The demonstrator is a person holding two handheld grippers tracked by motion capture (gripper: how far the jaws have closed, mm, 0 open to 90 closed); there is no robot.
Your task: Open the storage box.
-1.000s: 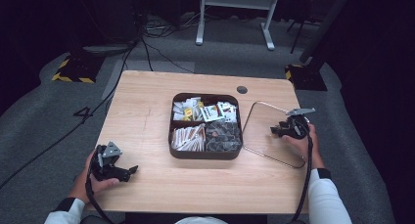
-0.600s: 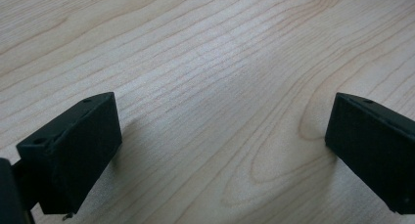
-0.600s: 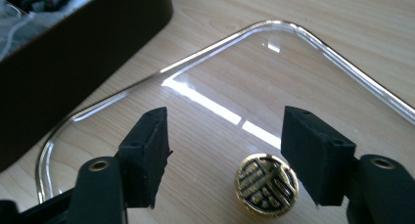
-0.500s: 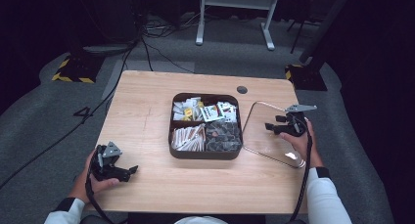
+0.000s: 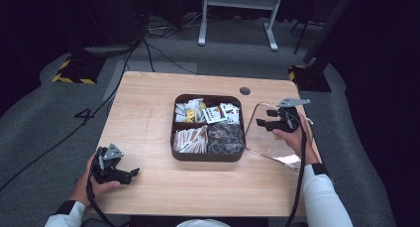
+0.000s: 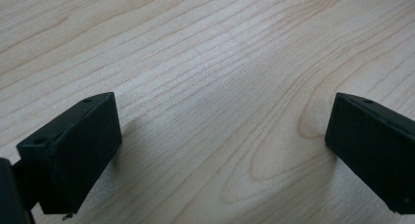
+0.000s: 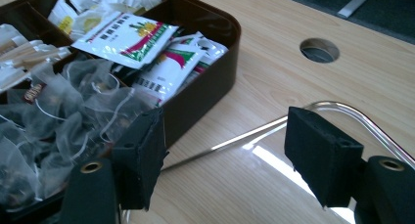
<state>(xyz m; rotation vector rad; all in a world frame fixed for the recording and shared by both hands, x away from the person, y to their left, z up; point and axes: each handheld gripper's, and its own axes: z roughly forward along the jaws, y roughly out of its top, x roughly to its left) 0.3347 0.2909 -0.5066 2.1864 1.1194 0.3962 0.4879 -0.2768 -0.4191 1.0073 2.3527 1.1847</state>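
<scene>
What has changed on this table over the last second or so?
The right gripper has lifted off the clear lid toward the brown box; its jaws have just been opening and are empty, the lid lying flat. The left gripper and the box stayed put.

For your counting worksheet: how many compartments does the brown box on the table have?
4, all in the brown box: far left and far right hold packets, near left holds sticks, near right holds tea bags.
</scene>
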